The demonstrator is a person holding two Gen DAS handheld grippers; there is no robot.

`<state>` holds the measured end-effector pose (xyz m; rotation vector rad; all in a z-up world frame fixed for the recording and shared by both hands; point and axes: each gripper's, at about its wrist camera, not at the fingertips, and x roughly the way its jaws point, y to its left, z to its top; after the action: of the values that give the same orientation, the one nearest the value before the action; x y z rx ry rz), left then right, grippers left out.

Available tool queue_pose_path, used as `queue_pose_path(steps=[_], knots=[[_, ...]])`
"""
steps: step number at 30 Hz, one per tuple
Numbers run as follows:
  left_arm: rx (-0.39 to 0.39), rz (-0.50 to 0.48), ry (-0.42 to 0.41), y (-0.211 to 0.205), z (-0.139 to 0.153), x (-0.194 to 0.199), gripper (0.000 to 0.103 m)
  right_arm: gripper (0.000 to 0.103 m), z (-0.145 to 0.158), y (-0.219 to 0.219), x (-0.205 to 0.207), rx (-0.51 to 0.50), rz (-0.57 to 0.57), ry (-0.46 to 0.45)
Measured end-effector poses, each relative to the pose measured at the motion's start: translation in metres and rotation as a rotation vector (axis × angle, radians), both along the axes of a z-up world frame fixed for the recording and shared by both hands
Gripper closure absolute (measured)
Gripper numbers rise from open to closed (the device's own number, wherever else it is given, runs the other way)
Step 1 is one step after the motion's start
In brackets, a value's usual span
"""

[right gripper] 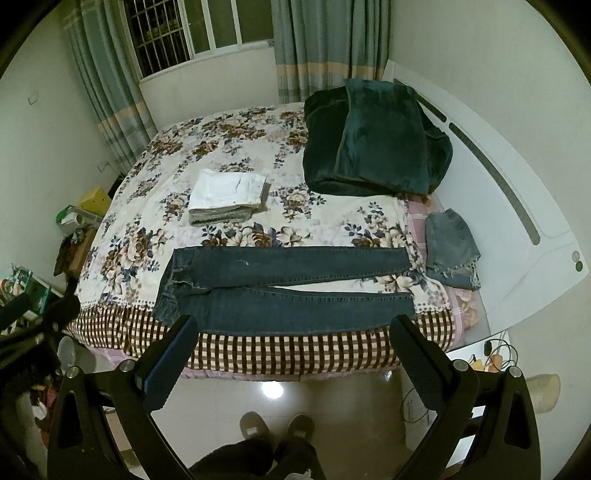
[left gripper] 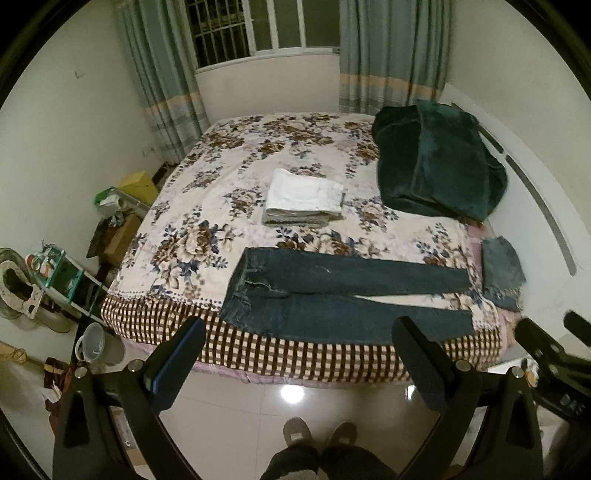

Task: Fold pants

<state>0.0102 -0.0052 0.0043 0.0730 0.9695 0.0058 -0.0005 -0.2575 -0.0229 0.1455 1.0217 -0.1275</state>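
Dark jeans (left gripper: 343, 295) lie flat along the near edge of the bed (left gripper: 236, 354), just ahead of both grippers. The left gripper (left gripper: 299, 332) and right gripper (right gripper: 295, 328) hover over the floor, jaws wide apart, holding nothing.

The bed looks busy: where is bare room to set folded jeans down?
Free bedspread lies left of the folded white stack, and behind it toward the window. The right side is crowded: dark green plush blanket, small grey denim piece. Flat dark blue jeans fill the near edge.
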Motion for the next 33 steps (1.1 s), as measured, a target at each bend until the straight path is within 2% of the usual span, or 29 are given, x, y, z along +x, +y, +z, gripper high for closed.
queue_pose_path(steps=[4, 8, 14, 18, 23, 24, 28, 30, 33], knots=[[0.024, 0.052, -0.005, -0.007, -0.015, 0.035, 0.0, 0.0, -0.016, -0.016, 0.02, 0.004, -0.015, 0.001], [0.05, 0.111, 0.014, -0.007, -0.042, 0.084, 0.0, 0.0, -0.042, -0.034, 0.061, -0.03, -0.056, 0.008], [0.113, 0.188, 0.149, 0.001, -0.121, 0.185, 0.0, 0.0, -0.11, -0.076, 0.158, -0.05, -0.172, 0.092], [0.125, 0.231, 0.291, 0.011, -0.197, 0.266, 0.0, 0.0, -0.183, -0.109, 0.235, -0.031, -0.273, 0.187], [0.073, 0.334, 0.489, 0.03, -0.307, 0.364, 0.0, 0.0, -0.296, -0.151, 0.328, 0.043, -0.402, 0.318], [0.059, 0.369, 0.537, 0.038, -0.337, 0.385, 0.0, 0.0, -0.325, -0.162, 0.346, 0.071, -0.436, 0.338], [0.007, 0.482, 0.668, 0.065, -0.424, 0.439, 0.0, 0.0, -0.426, -0.198, 0.398, 0.16, -0.555, 0.422], [-0.025, 0.534, 0.71, 0.076, -0.465, 0.464, 0.0, 0.0, -0.48, -0.218, 0.421, 0.172, -0.611, 0.469], [-0.03, 0.589, 0.752, 0.088, -0.52, 0.496, 0.0, 0.0, -0.548, -0.243, 0.443, 0.202, -0.693, 0.547]])
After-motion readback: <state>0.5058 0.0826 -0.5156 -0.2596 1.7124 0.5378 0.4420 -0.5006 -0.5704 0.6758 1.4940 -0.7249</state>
